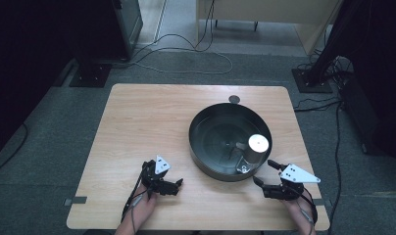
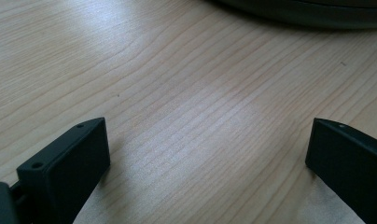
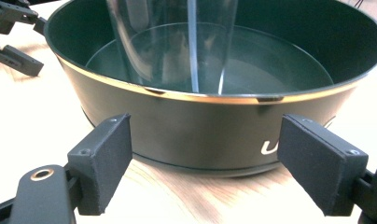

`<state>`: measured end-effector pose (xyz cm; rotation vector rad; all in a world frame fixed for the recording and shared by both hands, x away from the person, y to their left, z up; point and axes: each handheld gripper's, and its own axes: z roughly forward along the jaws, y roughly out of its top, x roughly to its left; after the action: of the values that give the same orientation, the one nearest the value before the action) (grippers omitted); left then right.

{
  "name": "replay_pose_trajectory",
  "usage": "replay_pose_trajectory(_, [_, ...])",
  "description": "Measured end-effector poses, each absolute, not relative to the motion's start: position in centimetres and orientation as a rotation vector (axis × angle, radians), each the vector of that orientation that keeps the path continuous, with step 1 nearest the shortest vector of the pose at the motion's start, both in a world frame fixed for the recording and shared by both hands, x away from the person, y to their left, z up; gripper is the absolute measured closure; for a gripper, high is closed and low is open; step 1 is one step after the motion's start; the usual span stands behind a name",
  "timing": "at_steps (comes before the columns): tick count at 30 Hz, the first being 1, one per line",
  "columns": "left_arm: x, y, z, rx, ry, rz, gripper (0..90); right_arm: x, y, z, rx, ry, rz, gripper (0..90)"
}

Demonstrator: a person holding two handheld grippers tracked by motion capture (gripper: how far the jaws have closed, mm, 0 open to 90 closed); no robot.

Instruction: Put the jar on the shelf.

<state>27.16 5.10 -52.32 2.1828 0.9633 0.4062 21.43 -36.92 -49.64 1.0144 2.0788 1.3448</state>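
Right gripper [image 1: 267, 176] low at near-right table edge, jaws spread wide, nothing between them, aimed at near wall of black pan [image 1: 201, 147]. In right gripper view, pan wall [image 3: 200, 135] just ahead of the pads [image 3: 105, 163], gold rim line across the frame. Clear glass [image 1: 254, 149] upright inside pan, close behind the near-right wall, pale round top facing up; seen through the rim in right gripper view as a tall transparent cylinder [image 3: 172, 42].

Left gripper [image 1: 174, 185] resting near front-left of pan, also wide open and empty, bare wood table [image 2: 177, 93] between its pads [image 2: 79, 158], pan edge [image 2: 317, 11] at top of frame.

Likely target: the glass. Risks:
- Straight-in approach at current height hits pan wall first; shoves pan across smooth wood, glass rocks or tips inside.
- Must clear the rim, then drop; glass sits close to the wall, so little room for the near jaw. Clipping the glass while descending could topple it against the pan.
- Smooth, transparent cylinder: off-centre or high pinch could slip or tilt it on lift.
- Bottom of glass may catch rim on exit if lift is too shallow.
- Pan unbraced; left gripper apart from it, no steadying contact.
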Motion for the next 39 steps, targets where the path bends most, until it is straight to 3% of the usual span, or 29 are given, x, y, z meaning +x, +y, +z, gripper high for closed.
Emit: replay_pose_trajectory(39, [27.1,5.1,-52.3,2.184,0.964,0.406,0.0,22.8,-39.9,-52.2,1.193,2.151,1.169,17.4])
